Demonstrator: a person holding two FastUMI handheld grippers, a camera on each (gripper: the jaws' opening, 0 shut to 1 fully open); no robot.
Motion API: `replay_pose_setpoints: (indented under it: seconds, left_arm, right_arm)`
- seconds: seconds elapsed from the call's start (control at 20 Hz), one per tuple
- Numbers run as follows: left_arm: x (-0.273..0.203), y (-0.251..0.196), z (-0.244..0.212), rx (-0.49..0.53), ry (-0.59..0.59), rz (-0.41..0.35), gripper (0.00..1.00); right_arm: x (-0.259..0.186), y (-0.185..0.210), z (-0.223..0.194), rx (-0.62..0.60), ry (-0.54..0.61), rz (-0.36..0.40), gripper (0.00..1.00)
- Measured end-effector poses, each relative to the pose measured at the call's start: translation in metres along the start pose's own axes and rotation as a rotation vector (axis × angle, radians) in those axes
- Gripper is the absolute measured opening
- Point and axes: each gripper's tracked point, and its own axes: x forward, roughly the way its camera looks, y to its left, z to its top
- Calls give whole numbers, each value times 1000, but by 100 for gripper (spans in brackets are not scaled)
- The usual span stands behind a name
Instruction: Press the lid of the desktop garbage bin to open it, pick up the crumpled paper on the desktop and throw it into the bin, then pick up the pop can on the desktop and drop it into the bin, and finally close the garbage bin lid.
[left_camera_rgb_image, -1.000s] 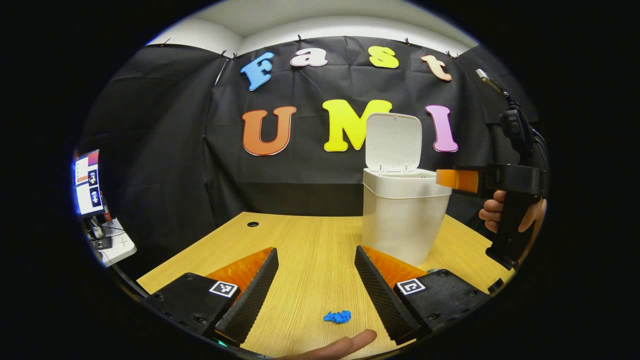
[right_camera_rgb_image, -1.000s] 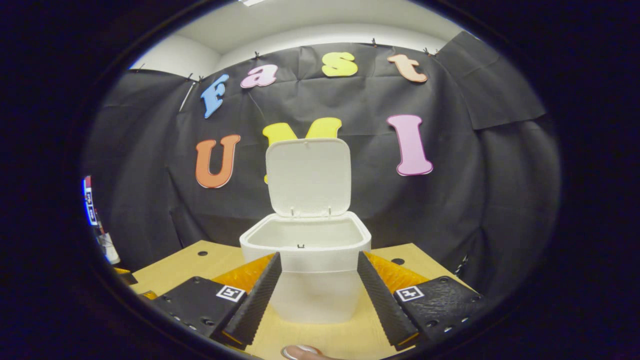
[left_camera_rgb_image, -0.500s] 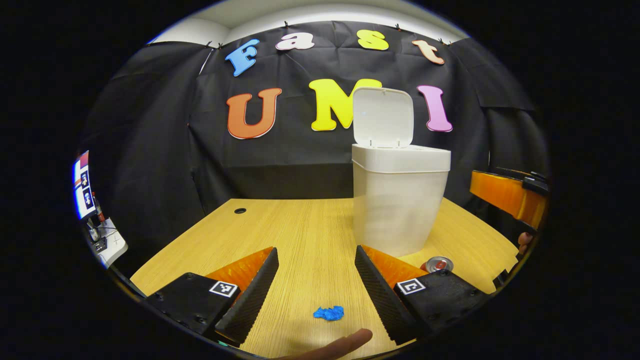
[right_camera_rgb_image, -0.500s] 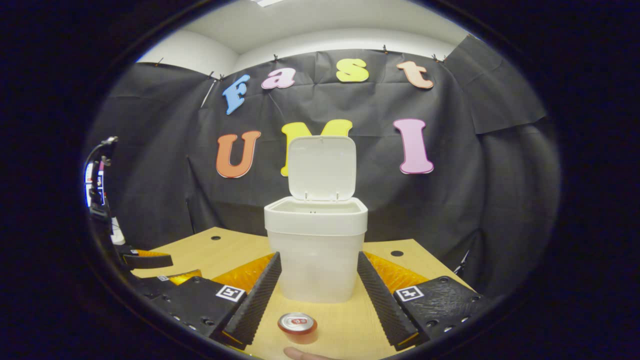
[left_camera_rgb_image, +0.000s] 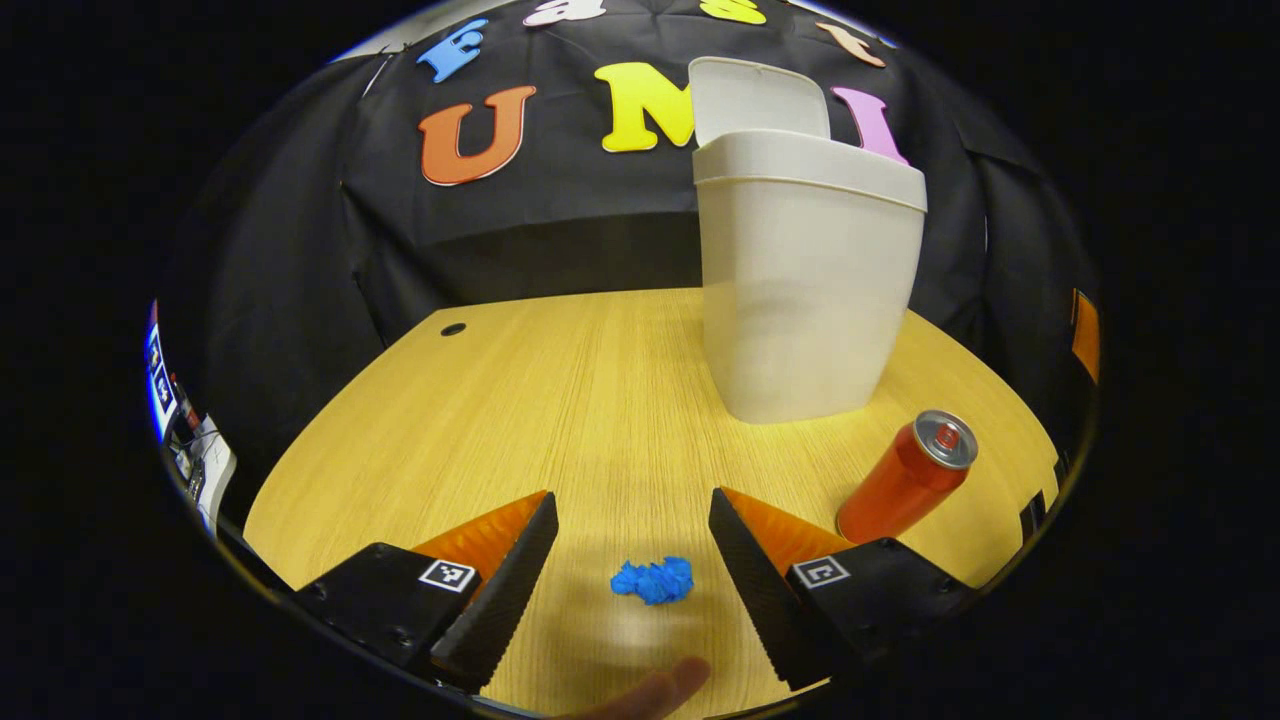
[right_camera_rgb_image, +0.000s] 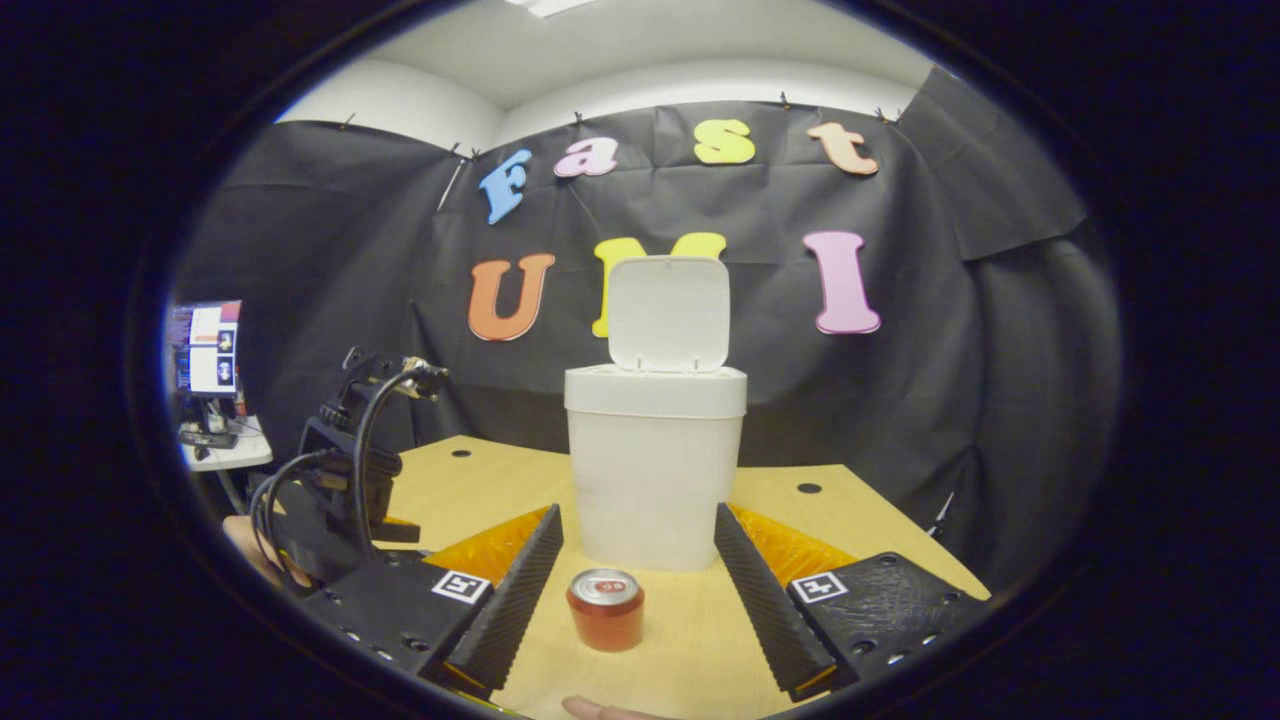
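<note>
Lid up, paper grab coming

Crumpled paper (left_camera_rgb_image: 654, 580) lies on the tabletop (left_camera_rgb_image: 560, 400) between the spread left hand-held gripper (left_camera_rgb_image: 628, 560); pop can (right_camera_rgb_image: 605, 608) stands before the open bin (right_camera_rgb_image: 655, 470), right hand-held gripper (right_camera_rgb_image: 640, 590) spread, empty. Both drops and closing remain.
</note>
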Motion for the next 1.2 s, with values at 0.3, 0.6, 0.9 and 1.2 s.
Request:
replay_pose_setpoints:
  seconds: [0.3,0.6,0.9,1.2]
  left_arm:
    - [13,-6,-44,-35,150,-37,90]
    - [9,-13,-66,-7,255,-107,86]
    - [11,-9,-65,-11,254,-103,70]
    - [16,0,-63,-49,248,-84,45]
  right_arm:
    - [5,11,-17,28,69,37,93]
    - [12,1,-32,56,113,-16,94]
    - [26,13,-75,75,268,-31,93]
    - [33,18,-100,71,342,-30,93]
